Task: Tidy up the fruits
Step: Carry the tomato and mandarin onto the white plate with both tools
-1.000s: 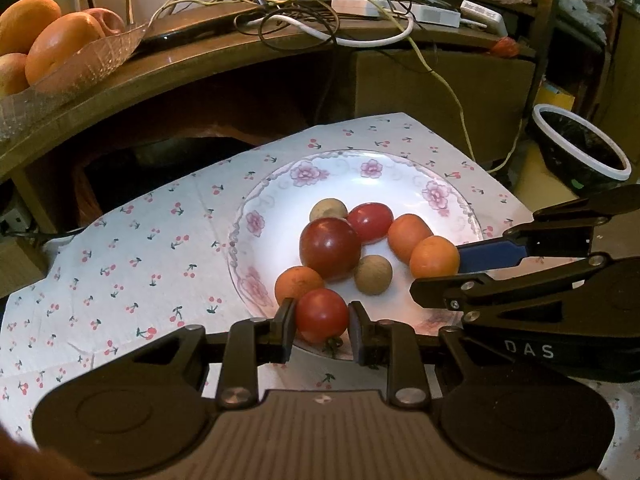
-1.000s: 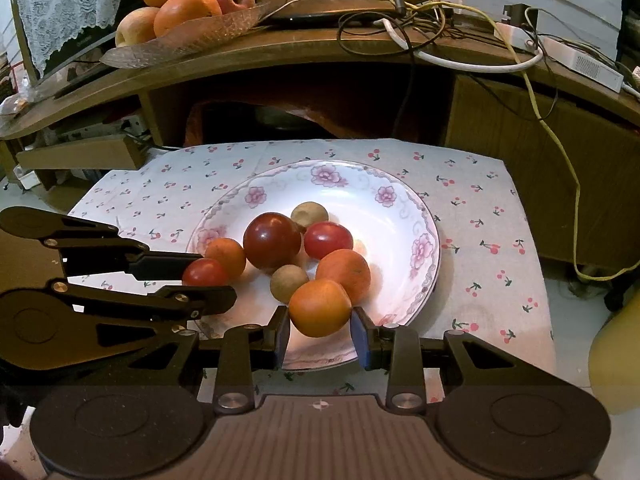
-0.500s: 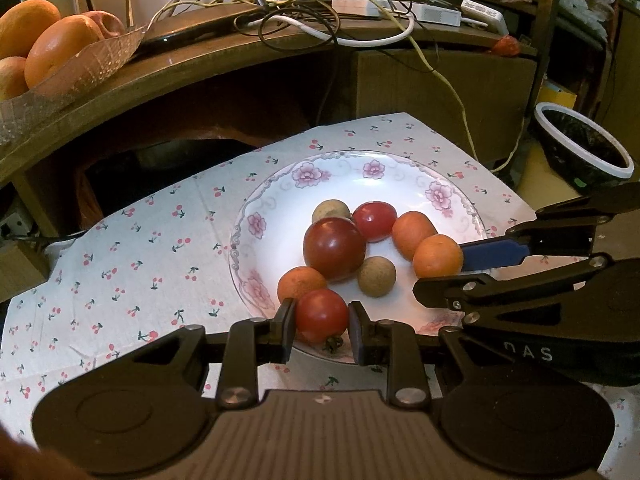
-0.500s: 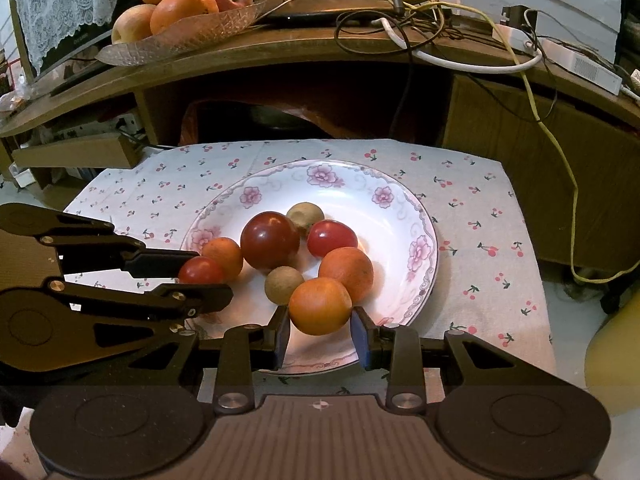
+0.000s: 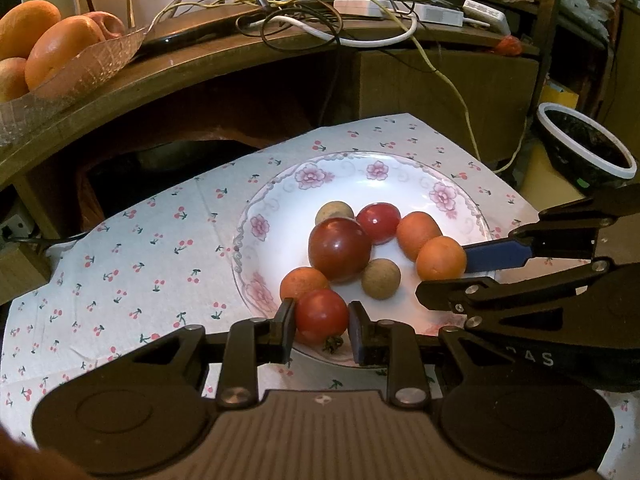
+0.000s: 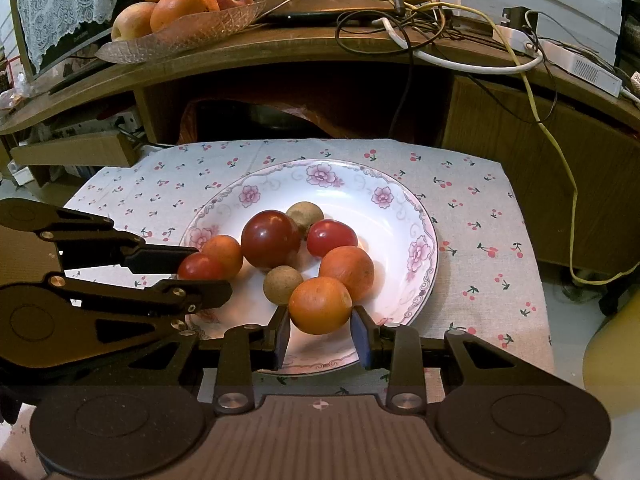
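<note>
**Both grippers clamped on fruit at the plate's near rim**

I have both grippers angled down over the flowered plate [image 6: 420, 216]. My left gripper [image 5: 321, 327] pinches a small glossy red tomato [image 5: 321, 315], one pad on each side, its dried stem pointing toward me. My right gripper [image 6: 320, 330] is pressed against a round, matte orange [image 6: 320, 305], a blue-faced pad on each flank. From the left view the right gripper reaches in from the side, its blue pad touching that orange. Both fruits sit at the plate's near edge. Behind them lie a large dark tomato [image 6: 271, 238], two dull brown balls and more oranges. The plate rests on a cherry-print cloth [image 6: 480, 216].
</note>
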Demonstrator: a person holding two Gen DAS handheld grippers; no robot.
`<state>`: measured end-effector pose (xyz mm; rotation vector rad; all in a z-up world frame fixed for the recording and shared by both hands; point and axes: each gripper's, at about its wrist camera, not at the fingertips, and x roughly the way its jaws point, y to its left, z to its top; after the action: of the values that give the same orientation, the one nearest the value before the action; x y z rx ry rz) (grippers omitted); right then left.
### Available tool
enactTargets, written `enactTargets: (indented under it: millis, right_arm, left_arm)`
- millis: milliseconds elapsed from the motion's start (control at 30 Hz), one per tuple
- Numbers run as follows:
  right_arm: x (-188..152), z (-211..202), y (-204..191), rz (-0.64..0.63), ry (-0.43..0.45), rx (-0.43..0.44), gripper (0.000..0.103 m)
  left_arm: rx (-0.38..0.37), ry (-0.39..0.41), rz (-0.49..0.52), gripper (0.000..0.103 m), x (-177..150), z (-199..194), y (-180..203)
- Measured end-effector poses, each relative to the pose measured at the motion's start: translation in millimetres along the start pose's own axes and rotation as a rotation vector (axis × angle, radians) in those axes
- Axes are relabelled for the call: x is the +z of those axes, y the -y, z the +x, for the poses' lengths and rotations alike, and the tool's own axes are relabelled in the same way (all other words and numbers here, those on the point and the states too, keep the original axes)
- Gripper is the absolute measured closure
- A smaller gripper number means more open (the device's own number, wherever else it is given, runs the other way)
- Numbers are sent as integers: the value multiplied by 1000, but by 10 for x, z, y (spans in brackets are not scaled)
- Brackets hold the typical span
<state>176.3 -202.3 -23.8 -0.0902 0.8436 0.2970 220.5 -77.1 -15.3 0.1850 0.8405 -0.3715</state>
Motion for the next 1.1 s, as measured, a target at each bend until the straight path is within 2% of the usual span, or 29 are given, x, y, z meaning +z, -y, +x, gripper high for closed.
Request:
enactTargets:
  millis: [833, 1100]
  right_arm:
    - [-1, 22, -37, -21, -6, -3, 67]
    - [8, -1, -24, -14, 3, -10, 63]
  left_arm:
    - [8, 3, -9, 70, 12, 14, -19]
    - [16, 6, -14, 68, 19, -11, -26]
